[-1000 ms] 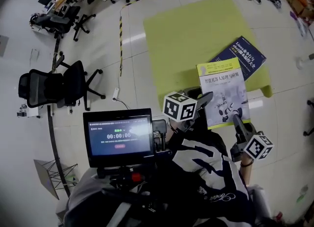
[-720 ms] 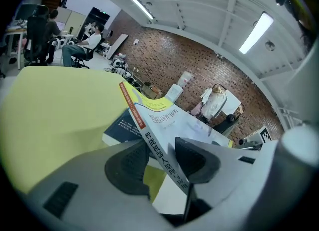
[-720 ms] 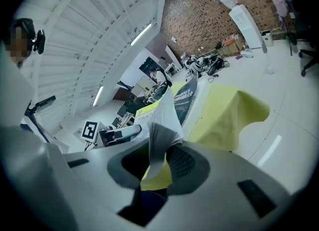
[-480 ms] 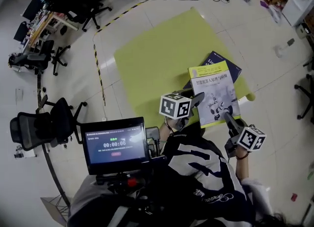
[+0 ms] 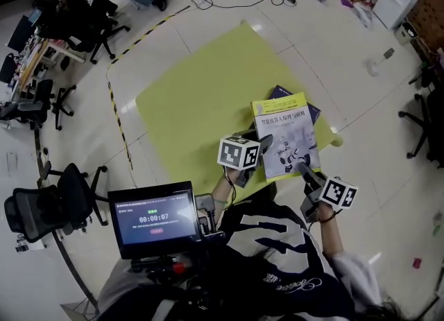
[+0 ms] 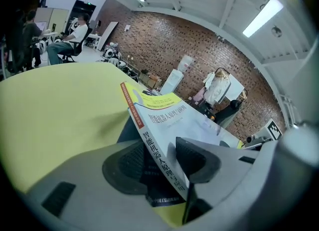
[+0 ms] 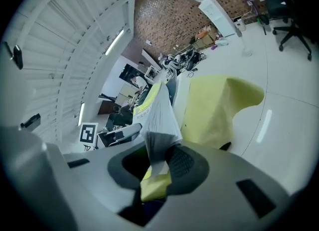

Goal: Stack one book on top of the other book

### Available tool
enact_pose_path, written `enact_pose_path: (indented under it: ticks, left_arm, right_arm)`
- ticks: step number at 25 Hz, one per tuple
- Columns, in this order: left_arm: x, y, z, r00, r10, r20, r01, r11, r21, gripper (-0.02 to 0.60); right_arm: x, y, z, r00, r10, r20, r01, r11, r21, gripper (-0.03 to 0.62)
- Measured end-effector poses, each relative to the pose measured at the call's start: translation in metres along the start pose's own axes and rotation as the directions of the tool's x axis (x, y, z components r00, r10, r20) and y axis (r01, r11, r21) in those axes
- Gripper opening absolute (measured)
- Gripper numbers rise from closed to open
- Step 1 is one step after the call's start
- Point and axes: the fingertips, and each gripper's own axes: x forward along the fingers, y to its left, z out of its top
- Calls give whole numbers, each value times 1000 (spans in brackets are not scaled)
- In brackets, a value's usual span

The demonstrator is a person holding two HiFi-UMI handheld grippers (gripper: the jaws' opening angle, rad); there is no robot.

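We hold the yellow book (image 5: 286,136) by its near corners, the left gripper (image 5: 261,145) clamped on the spine reading "智能机器人原理" and the right gripper (image 5: 303,169) closing on the pages, with its long axis pointing away from both and its far end over the blue book (image 5: 280,92).

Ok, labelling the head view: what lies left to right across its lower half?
Black chair, screen, left hand-held gripper, yellow book, right hand-held gripper, jaws closing with the book between them.

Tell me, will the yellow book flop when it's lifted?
Probably a little: the yellow book looks like a paperback, and its pages splay at one corner. It's thick, so likely fairly heavy. Its shiny cover might slip.
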Motion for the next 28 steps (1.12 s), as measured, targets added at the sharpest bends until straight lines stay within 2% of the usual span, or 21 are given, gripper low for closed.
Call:
enact_pose_path:
  ticks: [5,7,9,11,15,19,22,26,28]
  left_arm:
    - [9,2,7,999,34,-24,-34,999,23,186]
    - [7,8,9,994,108,-20,-107,994,30,202]
    - [-1,17,13,978,209,7,-210,977,50,205]
    - [-9,19,14,970,241,27,-242,968,64,204]
    - [-22,6,8,987,155,45,-156,988,10,204]
    - [-37,-10,-3,993,99,68,-98,995,-29,204]
    - [-47,-24,-21,994,68,81,-62,996,-67,204]
    - [-62,-46,-41,993,21,114,-5,990,-139,202]
    - [-66,-57,-48,992,8,122,9,990,-139,202]
  right_arm:
    - [3,-7,4,999,-10,42,7,997,76,69]
    - [4,-9,5,999,-10,52,5,995,100,69]
    - [4,-10,7,998,-15,60,8,994,109,69]
    - [4,-11,7,997,-16,70,8,994,111,69]
    - [1,-13,4,997,-30,73,26,998,59,87]
    - [-5,-24,-8,991,-126,41,127,991,-37,149]
    - [-20,-34,-18,983,-175,52,177,983,-55,161]
    - [-49,-33,-23,980,-165,111,172,983,-57,160]
    - [-62,-27,-24,980,-135,146,144,988,-56,160]
